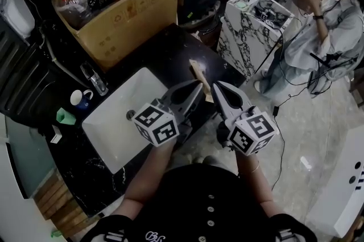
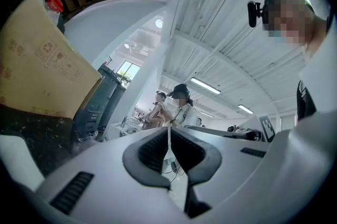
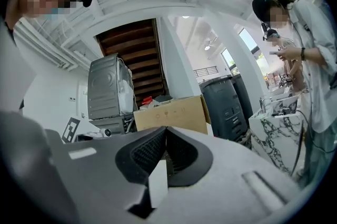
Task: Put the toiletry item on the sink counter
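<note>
A flat tan item (image 1: pixel 198 71) lies on the dark counter (image 1: pixel 170 47) near its right edge, beyond the white sink basin (image 1: pixel 111 121); I cannot tell what it is. Both grippers hover side by side over that edge, tips pointing at the item. My left gripper (image 1: pixel 199 86) is shut, its pads meeting with nothing between them (image 2: pixel 169 130). My right gripper (image 1: pixel 216 87) is shut and empty too (image 3: pixel 166 130). Whether either tip touches the tan item is hidden. Neither gripper view shows the item.
A big cardboard box (image 1: pixel 122 4) full of stuff stands at the back of the counter. A faucet (image 1: pixel 94 80), a blue mug (image 1: pixel 83 99) and a green cup (image 1: pixel 65 117) sit left of the basin. A person (image 1: pixel 324 24) stands by a marble-patterned cabinet (image 1: pixel 250 36) at the right.
</note>
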`<state>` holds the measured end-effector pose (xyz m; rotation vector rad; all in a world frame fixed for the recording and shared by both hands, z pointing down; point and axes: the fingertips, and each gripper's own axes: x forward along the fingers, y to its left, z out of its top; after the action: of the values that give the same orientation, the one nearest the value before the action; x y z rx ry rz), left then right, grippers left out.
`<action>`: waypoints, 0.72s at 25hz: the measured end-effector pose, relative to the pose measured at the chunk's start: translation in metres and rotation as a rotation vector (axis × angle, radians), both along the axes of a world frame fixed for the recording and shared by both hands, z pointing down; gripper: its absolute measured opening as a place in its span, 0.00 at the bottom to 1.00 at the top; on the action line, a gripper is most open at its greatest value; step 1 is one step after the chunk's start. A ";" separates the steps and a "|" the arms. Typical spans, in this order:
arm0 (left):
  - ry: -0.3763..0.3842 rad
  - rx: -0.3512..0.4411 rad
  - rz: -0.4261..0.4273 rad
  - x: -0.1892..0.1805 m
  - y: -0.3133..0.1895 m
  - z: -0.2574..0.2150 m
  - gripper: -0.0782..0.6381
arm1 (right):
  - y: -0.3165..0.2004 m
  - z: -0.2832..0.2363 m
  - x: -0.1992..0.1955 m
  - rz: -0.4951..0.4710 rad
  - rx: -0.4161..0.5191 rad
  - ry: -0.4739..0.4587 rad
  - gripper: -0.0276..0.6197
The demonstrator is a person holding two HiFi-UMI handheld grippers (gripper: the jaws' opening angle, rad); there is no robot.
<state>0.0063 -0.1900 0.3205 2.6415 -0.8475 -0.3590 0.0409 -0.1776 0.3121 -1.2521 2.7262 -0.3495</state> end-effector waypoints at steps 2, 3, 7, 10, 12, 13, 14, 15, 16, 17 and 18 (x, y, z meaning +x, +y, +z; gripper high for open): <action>-0.002 -0.004 0.011 0.001 0.001 0.002 0.14 | 0.001 -0.001 0.000 -0.002 0.008 -0.001 0.05; -0.004 -0.007 0.020 0.002 0.001 0.004 0.14 | 0.001 -0.001 0.000 -0.004 0.012 0.000 0.05; -0.027 -0.008 0.009 -0.001 0.000 0.008 0.14 | 0.003 0.001 -0.002 -0.019 0.013 0.020 0.05; -0.052 0.000 -0.003 -0.004 0.000 0.011 0.14 | 0.003 0.007 -0.004 -0.025 -0.001 0.031 0.05; -0.064 0.001 -0.005 -0.005 -0.001 0.013 0.14 | 0.004 0.010 -0.004 -0.025 -0.006 0.041 0.05; -0.065 -0.002 -0.005 -0.006 -0.001 0.014 0.14 | 0.004 0.010 -0.004 -0.024 -0.007 0.045 0.05; -0.064 -0.005 -0.004 -0.006 -0.001 0.015 0.14 | 0.004 0.010 -0.005 -0.024 -0.007 0.049 0.05; -0.064 -0.009 -0.002 -0.006 -0.001 0.016 0.14 | 0.004 0.010 -0.006 -0.026 -0.007 0.053 0.05; -0.064 -0.010 0.000 -0.006 -0.001 0.016 0.14 | 0.004 0.011 -0.006 -0.025 -0.008 0.059 0.05; -0.066 -0.010 0.000 -0.006 0.000 0.016 0.14 | 0.004 0.012 -0.005 -0.021 -0.011 0.068 0.05; -0.068 -0.009 -0.003 -0.006 0.000 0.016 0.14 | 0.004 0.014 -0.005 -0.012 -0.016 0.079 0.05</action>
<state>0.0001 -0.1902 0.3366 2.6579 -0.8716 -0.2667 0.0363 -0.1740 0.3263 -1.2803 2.8034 -0.3307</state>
